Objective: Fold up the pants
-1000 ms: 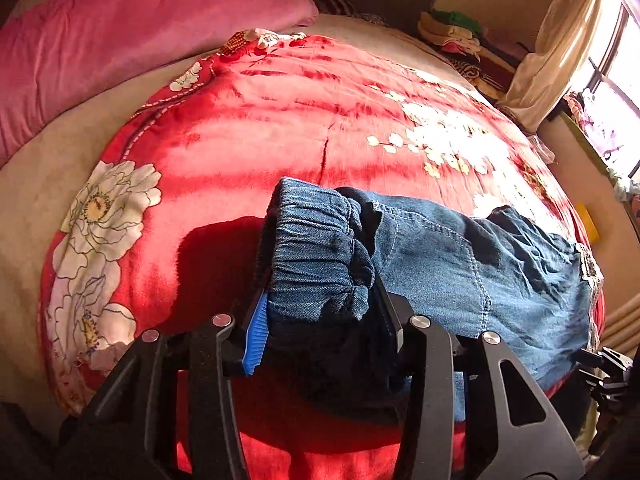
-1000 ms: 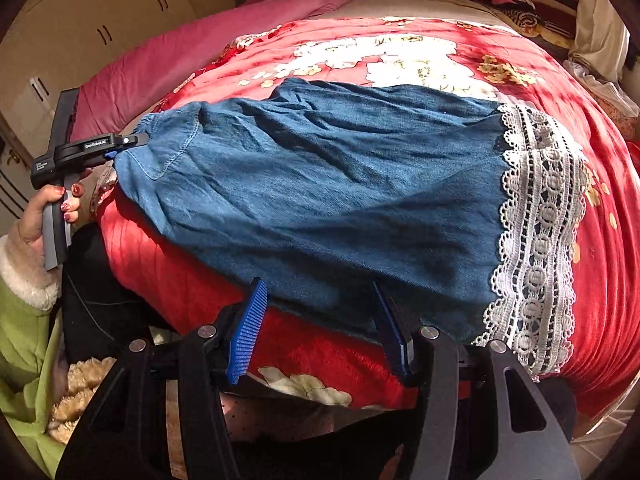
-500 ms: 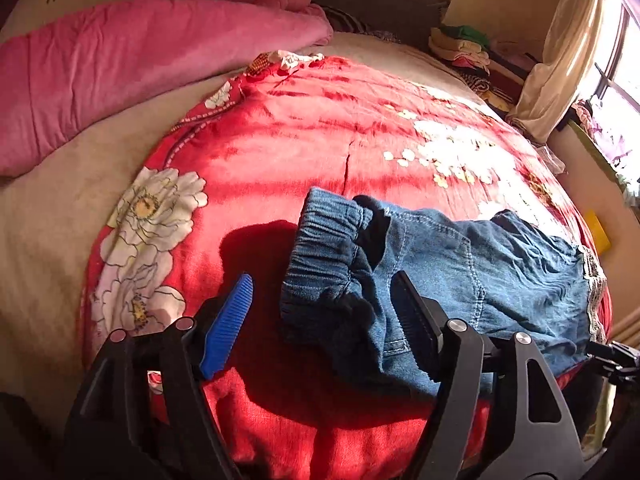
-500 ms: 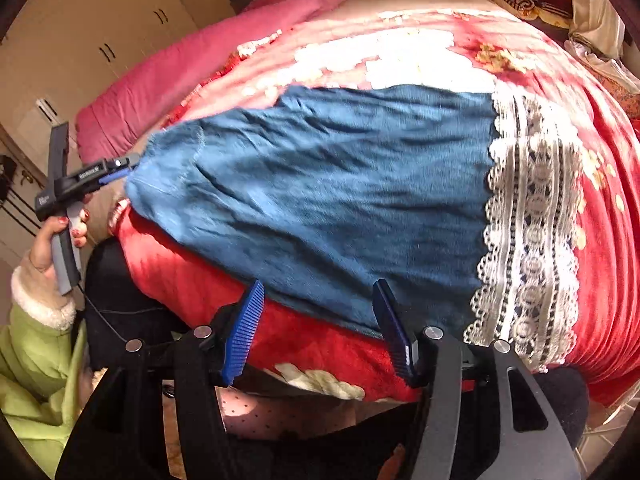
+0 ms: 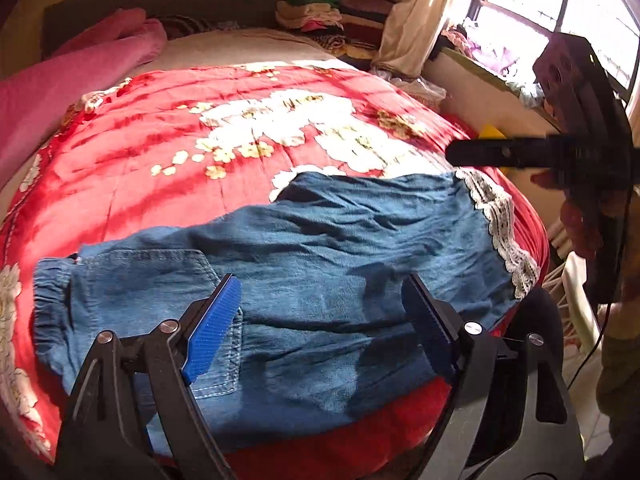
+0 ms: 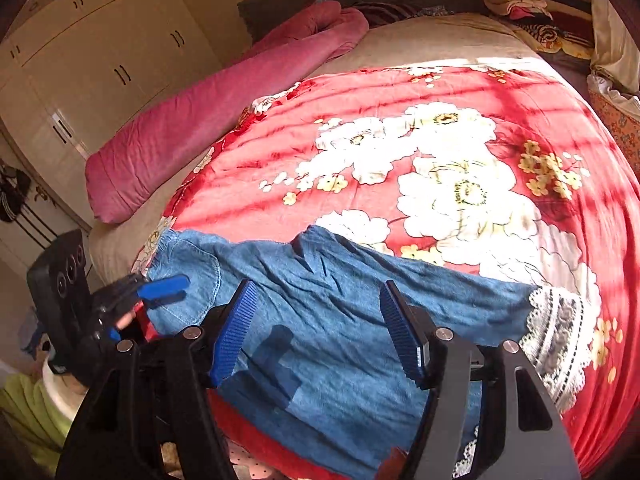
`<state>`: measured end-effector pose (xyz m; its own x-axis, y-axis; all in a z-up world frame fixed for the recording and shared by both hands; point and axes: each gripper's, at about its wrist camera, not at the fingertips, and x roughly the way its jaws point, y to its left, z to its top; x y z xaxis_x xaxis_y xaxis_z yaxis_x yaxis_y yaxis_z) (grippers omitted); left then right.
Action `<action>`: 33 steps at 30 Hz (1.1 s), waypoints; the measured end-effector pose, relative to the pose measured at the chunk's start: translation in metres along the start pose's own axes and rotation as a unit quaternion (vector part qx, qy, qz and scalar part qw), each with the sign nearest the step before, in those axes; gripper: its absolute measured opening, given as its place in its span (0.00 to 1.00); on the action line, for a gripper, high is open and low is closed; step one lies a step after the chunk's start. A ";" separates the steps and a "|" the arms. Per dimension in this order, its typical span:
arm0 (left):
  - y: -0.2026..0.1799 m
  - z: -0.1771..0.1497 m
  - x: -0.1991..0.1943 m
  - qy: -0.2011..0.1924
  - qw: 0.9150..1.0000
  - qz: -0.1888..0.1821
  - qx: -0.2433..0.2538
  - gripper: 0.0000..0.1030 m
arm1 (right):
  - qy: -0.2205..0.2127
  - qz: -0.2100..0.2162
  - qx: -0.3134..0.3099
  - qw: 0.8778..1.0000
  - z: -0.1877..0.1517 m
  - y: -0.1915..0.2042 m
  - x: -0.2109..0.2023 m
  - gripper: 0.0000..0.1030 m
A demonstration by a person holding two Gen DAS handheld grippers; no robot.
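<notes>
The blue pants [image 5: 320, 264] lie flat on the red flowery blanket [image 5: 168, 152], in the lower middle of both views. The stretchy waist [image 5: 52, 304] is at the lower left of the left view. The white lace hem [image 5: 504, 228] is at the right.

The left hand-held gripper [image 5: 320, 320] is above the pants at the bottom of its view. Its jaws are opening and the blue pads [image 5: 214, 328] press on nothing. The right hand-held gripper [image 6: 316, 328] is above the pants too, at the bottom of its view. Its jaws are also opening and hold nothing.

A pink blanket [image 6: 208, 120] lies at the upper left of the right view. Behind it are cupboards [image 6: 92, 52]. A window [image 5: 560, 8] is at the upper right of the left view.
</notes>
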<state>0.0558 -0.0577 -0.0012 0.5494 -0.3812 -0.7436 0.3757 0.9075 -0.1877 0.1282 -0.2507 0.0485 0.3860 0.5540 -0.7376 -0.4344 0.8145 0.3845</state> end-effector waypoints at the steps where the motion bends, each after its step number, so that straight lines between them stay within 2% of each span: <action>1: -0.002 -0.006 0.013 0.026 1.000 0.002 0.001 0.66 | 0.010 0.006 0.002 1.000 0.007 0.000 0.009 0.61; 3: -0.002 -0.020 0.031 0.064 0.998 -0.004 0.000 0.61 | 0.030 0.006 0.003 1.000 0.021 0.001 0.028 0.61; 5: -0.003 -0.034 0.041 0.080 0.997 0.005 0.007 0.58 | 0.050 0.010 0.003 0.999 0.033 0.001 0.048 0.61; 8: -0.006 -0.043 0.041 0.073 0.997 0.014 0.021 0.57 | 0.091 0.007 0.008 0.996 0.047 0.000 0.080 0.61; 15: -0.002 -0.043 0.040 0.067 0.998 0.005 0.016 0.57 | 0.172 0.009 0.041 0.984 0.061 -0.008 0.139 0.61; 17: -0.003 -0.044 0.040 0.065 0.998 0.006 0.018 0.58 | 0.191 0.017 0.039 0.981 0.061 -0.006 0.152 0.52; 18: -0.003 -0.044 0.040 0.065 0.998 0.006 0.017 0.58 | 0.197 0.024 0.032 0.980 0.060 -0.002 0.157 0.26; 19: -0.002 -0.044 0.040 0.064 0.998 0.004 0.016 0.58 | 0.197 0.018 0.023 0.980 0.059 0.002 0.158 0.14; 20: -0.001 -0.044 0.040 0.063 0.998 0.002 0.014 0.58 | 0.188 0.006 0.010 0.982 0.060 0.007 0.157 0.13; 21: -0.001 -0.044 0.039 0.063 0.998 0.000 0.013 0.57 | 0.174 -0.005 0.000 0.985 0.062 0.010 0.154 0.08; 23: 0.000 -0.043 0.039 0.062 0.998 -0.001 0.012 0.57 | 0.142 -0.010 0.008 0.990 0.068 0.007 0.147 0.07; 25: 0.000 -0.042 0.041 0.062 0.998 -0.001 0.010 0.57 | 0.118 -0.030 0.007 0.992 0.073 0.003 0.147 0.02; 29: -0.001 -0.043 0.040 0.061 0.998 0.001 0.011 0.58 | 0.134 -0.039 0.008 0.990 0.068 -0.006 0.165 0.02; 31: -0.001 -0.043 0.041 0.061 0.998 0.001 0.011 0.58 | 0.114 -0.027 0.022 0.993 0.069 -0.011 0.158 0.05; 33: -0.001 -0.043 0.041 0.061 0.998 0.004 0.013 0.58 | 0.077 -0.014 0.039 0.996 0.074 -0.018 0.136 0.05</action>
<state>0.0459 -0.0672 -0.0589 0.4574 -0.3484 -0.8182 0.3912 0.9051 -0.1667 0.2485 -0.1775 -0.0181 0.2656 0.5031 -0.8224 -0.3587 0.8434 0.4001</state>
